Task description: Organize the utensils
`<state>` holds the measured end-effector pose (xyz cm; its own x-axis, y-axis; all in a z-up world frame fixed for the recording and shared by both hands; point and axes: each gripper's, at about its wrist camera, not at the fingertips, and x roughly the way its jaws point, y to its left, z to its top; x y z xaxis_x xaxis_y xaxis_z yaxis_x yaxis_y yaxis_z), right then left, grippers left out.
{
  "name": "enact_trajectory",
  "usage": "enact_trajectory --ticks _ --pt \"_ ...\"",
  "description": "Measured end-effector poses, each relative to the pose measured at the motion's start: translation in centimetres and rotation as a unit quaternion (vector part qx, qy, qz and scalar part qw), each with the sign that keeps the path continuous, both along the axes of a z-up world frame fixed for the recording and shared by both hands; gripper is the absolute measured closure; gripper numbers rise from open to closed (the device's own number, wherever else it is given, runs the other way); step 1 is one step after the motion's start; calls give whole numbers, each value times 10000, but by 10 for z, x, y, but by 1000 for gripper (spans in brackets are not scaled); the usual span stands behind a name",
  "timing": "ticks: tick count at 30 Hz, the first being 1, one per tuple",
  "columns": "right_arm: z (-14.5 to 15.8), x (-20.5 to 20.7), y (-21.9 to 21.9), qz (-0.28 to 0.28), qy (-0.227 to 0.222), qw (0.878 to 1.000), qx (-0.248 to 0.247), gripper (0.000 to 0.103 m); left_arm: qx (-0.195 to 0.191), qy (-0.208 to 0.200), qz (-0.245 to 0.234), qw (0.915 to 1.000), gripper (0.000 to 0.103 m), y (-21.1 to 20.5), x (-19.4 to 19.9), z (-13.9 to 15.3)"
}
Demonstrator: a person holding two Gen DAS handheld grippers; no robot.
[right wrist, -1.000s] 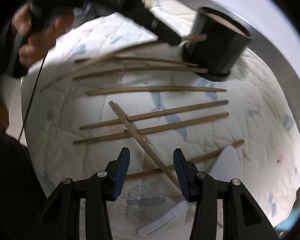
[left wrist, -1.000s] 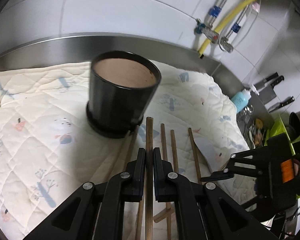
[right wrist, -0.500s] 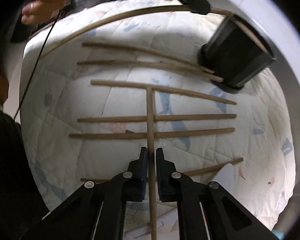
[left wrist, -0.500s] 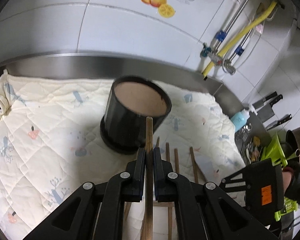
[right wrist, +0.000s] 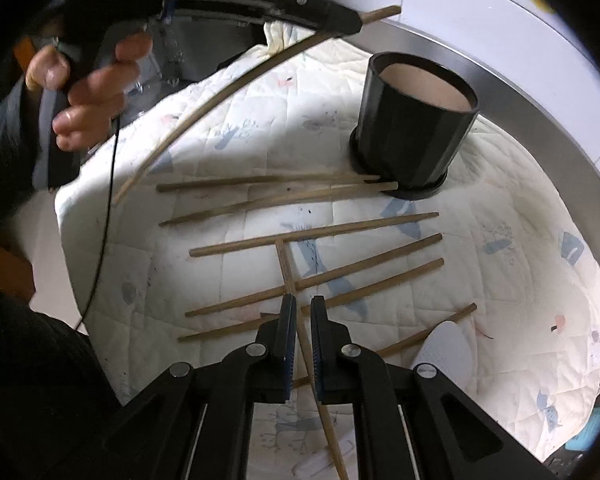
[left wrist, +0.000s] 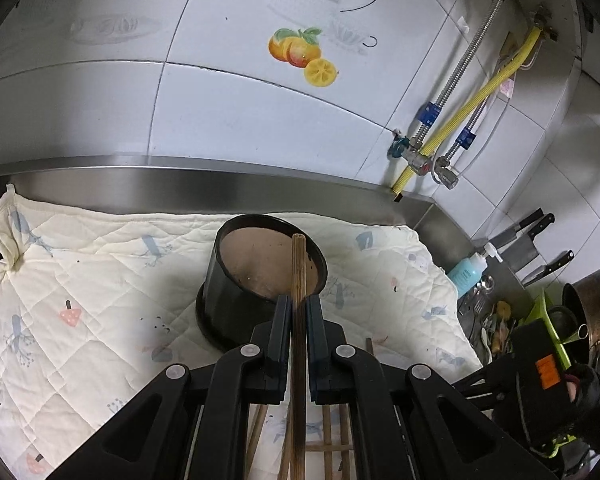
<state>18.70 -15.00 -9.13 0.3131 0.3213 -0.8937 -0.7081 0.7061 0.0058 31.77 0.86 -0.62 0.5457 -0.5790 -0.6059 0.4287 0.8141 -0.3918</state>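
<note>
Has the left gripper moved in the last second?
Yes. The left gripper, shut on a chopstick, has risen and advanced: the chopstick tip now overlaps the black holder mouth.

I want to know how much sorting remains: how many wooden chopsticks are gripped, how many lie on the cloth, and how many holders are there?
Thin wooden chopstick in the left gripper: 1
Thin wooden chopstick in the right gripper: 1
Loose wooden chopsticks on the quilted cloth: 6
Round black holder cup: 1
Total: 9

No readable text; lettering on left gripper (right wrist: 342, 24) body too blurred.
</note>
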Motion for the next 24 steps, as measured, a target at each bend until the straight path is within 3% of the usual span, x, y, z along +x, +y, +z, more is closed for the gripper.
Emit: enact_trajectory --ticks 10,14,24 --pt "-28 9 10 257 342 9991 19 91 -11 80 156 9998 96 11 -6 -9" --pt "-34 16 12 255 327 9991 11 72 -40 57 166 9998 96 12 -7 -9" --pt "-48 19 19 274 252 9992 -153 73 -69 39 156 9998 96 10 -4 -7"
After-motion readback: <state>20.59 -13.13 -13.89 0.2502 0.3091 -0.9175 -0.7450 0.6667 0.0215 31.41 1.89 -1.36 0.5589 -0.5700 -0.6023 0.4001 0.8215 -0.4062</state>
